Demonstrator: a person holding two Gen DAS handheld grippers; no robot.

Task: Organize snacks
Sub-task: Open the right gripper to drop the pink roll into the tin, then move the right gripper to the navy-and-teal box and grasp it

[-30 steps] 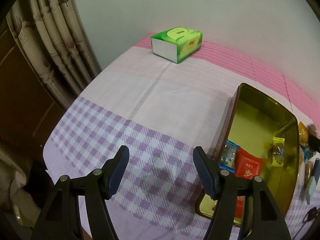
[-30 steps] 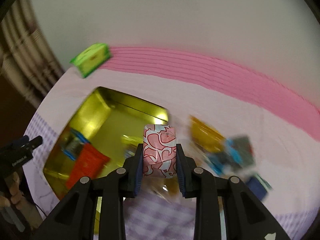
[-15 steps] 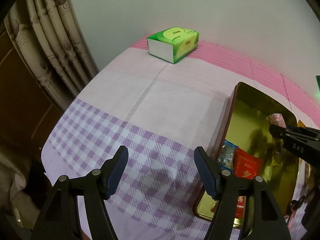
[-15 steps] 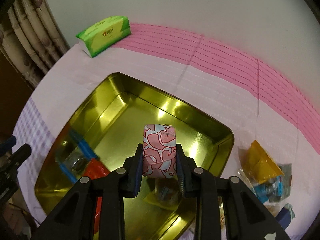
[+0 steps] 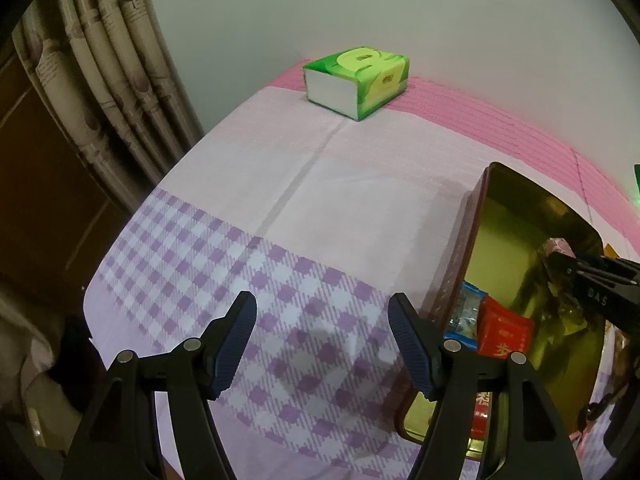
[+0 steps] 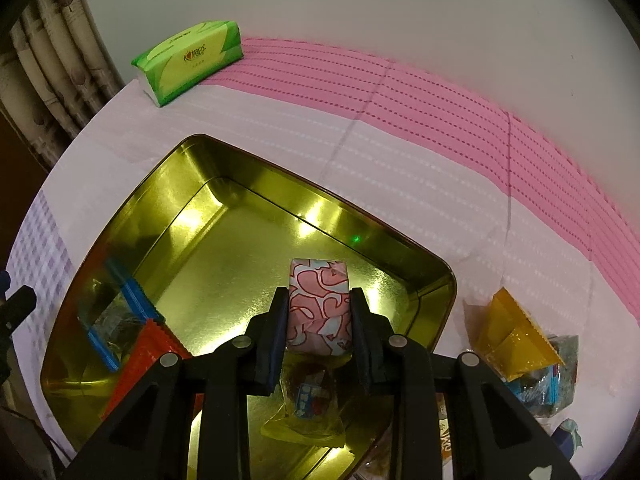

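Right tool (image 6: 319, 322) clamped on a pink patterned candy (image 6: 318, 307), poised above the gold tin (image 6: 256, 184) on the desk (image 5: 360, 184). Left tool (image 5: 322, 342) spread wide, empty, over the checked cloth (image 5: 192, 264) beside the tin. More snacks (image 6: 516, 340) just right of the tin.

The right gripper (image 6: 319, 312) clamps a pink patterned snack (image 6: 319, 298) above the gold tin (image 6: 256, 184). Red (image 6: 148, 354), blue (image 6: 116, 320) and clear (image 6: 308, 404) packets lie in the tin. An orange packet (image 6: 510, 334) lies beside it; a green tissue pack (image 6: 188, 60) sits well apart.
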